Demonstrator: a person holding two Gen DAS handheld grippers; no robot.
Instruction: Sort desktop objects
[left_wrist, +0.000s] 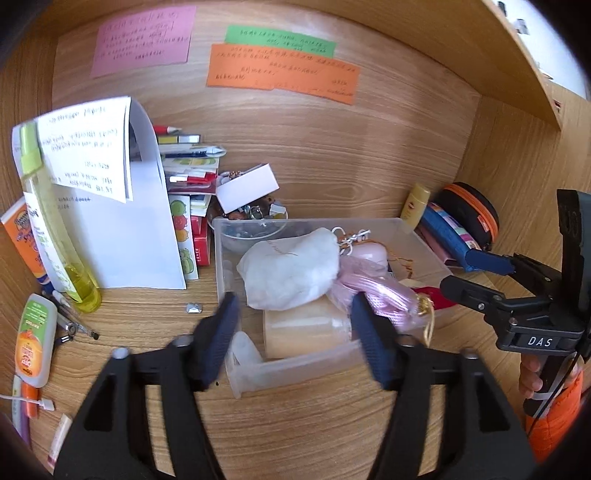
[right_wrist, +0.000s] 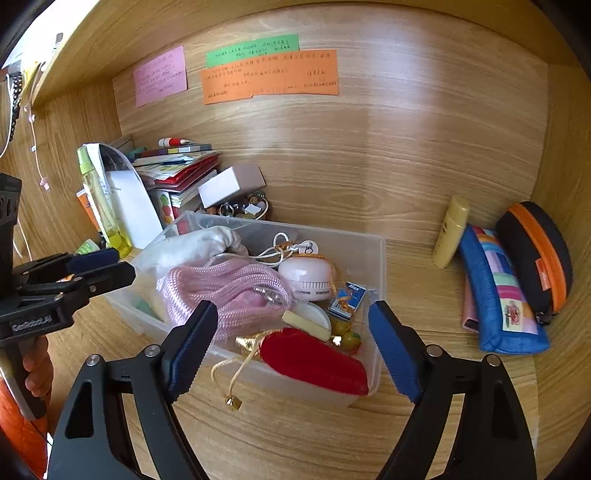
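Both claws, left (left_wrist: 295, 332) and right (right_wrist: 291, 347), hang released and empty over the bin (right_wrist: 376, 295), already holding pouches and trinkets, while tubes (left_wrist: 33, 339) and pens (left_wrist: 74, 325) on the table (left_wrist: 295, 424) remain unsorted.

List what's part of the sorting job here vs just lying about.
In play: clear bin, red pouch, pink cord, white bag, left gripper, right gripper, both open.

Lying about: wall notes, spray bottle, pencil case, black case.
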